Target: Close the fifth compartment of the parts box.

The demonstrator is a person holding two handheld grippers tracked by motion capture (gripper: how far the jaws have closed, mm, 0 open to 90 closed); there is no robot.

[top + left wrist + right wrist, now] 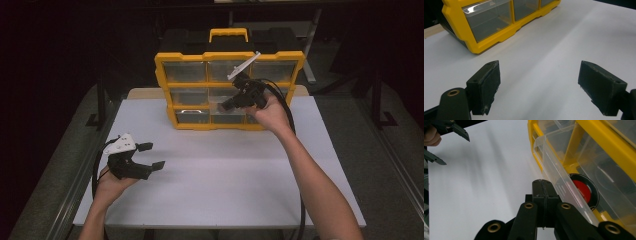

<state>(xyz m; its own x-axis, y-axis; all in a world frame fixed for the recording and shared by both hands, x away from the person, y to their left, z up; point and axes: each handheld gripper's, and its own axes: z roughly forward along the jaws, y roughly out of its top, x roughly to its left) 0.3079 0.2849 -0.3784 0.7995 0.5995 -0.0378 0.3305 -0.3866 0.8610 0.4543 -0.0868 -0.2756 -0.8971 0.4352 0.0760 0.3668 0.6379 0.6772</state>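
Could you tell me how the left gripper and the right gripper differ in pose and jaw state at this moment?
The left gripper has its jaws spread wide with nothing between them; the right gripper has its jaws pressed together. The left gripper hovers over the bare white table, apart from the yellow organiser case with clear drawers; the right gripper is at a clear drawer that is pulled partly out. Both are black and hand-held.

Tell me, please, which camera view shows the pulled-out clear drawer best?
The right gripper view: the clear drawer runs large across it, slid out of the yellow organizer, with a red disc visible behind its wall. In the high view the hand and right gripper partly cover it. The left gripper view shows other drawers, all closed.
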